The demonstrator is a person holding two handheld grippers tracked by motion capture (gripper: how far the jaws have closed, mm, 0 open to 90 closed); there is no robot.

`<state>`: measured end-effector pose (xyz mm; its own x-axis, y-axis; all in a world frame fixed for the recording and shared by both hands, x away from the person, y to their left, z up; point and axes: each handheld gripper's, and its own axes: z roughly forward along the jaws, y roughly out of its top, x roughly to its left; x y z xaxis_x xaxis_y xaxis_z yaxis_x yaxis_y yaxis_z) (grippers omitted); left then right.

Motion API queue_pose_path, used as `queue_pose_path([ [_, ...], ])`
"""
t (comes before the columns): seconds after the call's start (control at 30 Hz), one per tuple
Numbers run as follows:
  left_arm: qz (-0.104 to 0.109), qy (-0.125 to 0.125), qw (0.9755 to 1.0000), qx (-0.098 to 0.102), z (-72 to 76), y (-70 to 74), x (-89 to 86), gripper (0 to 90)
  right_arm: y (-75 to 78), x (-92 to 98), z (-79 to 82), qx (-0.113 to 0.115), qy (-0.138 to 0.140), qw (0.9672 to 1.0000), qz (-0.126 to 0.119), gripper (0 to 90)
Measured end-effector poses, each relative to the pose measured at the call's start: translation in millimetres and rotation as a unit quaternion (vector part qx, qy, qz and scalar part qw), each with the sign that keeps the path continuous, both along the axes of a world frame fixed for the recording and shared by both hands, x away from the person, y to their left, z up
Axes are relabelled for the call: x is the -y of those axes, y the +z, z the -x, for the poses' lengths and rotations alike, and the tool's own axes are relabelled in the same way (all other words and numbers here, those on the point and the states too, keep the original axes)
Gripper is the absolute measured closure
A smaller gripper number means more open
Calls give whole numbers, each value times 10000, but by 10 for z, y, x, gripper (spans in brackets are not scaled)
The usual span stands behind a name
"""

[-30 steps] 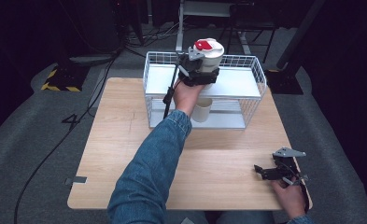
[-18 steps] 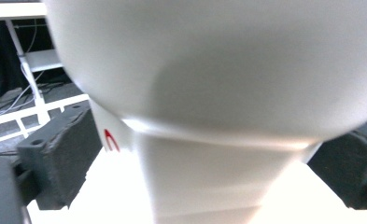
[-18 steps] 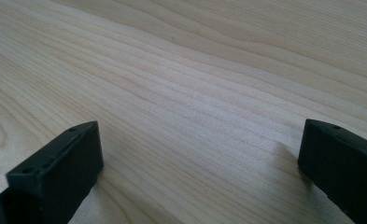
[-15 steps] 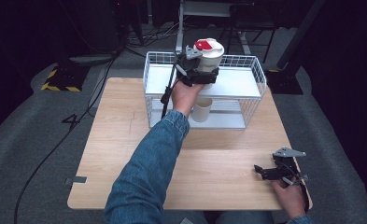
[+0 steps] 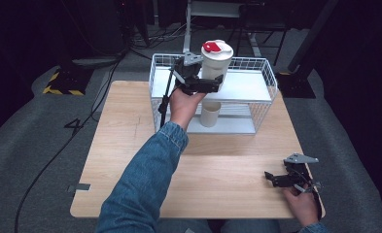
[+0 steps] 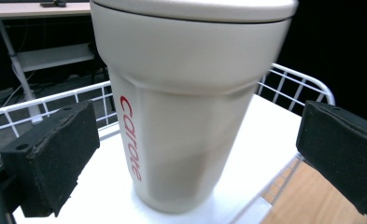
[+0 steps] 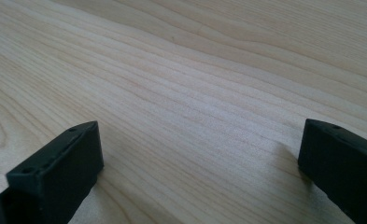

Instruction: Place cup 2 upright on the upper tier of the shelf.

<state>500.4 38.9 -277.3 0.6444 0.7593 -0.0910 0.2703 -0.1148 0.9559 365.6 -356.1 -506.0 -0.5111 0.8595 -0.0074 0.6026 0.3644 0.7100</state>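
A beige tumbler with a red patch on its lid stands upright on the top shelf of a white wire rack. In the left gripper view the tumbler shows red lettering down its side. My left gripper has just been opening; its jaws stand wide on either side of the tumbler, with a gap at each pad. My right gripper rests open on the wooden table near its front right corner, with nothing between its jaws.
A second pale cup stands on the rack's lower shelf, under the tumbler. The rack sits at the table's far edge. A black cable hangs from the left gripper down past the rack's left side.
The left jaws have let go of the tumbler and spread wide. The left hand has drawn back a little toward the left. The tumbler and the right gripper stay put.
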Motion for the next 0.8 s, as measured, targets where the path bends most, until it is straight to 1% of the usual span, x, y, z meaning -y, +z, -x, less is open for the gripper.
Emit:
queue_pose_path([
  [0.1, 25, -20, 10000, 49, 98, 17, -62, 2, 0, 1, 0, -1, 6, 10000, 6, 3],
  [0.13, 25, -20, 10000, 49, 98, 17, -62, 2, 0, 1, 0, -1, 6, 10000, 6, 3],
  [0.2, 48, -27, 10000, 76, 197, 24, -126, 2, 0, 1, 0, -1, 7, 10000, 6, 3],
  [0.23, 48, -27, 10000, 76, 197, 24, -126, 2, 0, 1, 0, -1, 6, 10000, 6, 3],
  [0.27, 85, -24, 9999, 101, 253, 28, -163, 2, 0, 1, 0, -1, 7, 10000, 7, 3],
  [0.53, 21, -104, 9997, 241, 541, 29, -348, 3, 1, -5, -4, -8, 7, 10000, 2, 3],
  [0.63, -3, -97, 9997, 237, 644, 17, -428, 3, 1, -6, -4, -7, 4, 10000, 1, 3],
  [0.8, 30, -25, 9997, 237, 805, -3, -587, 3, 0, -7, -6, -1, 11, 10000, 2, 4],
])
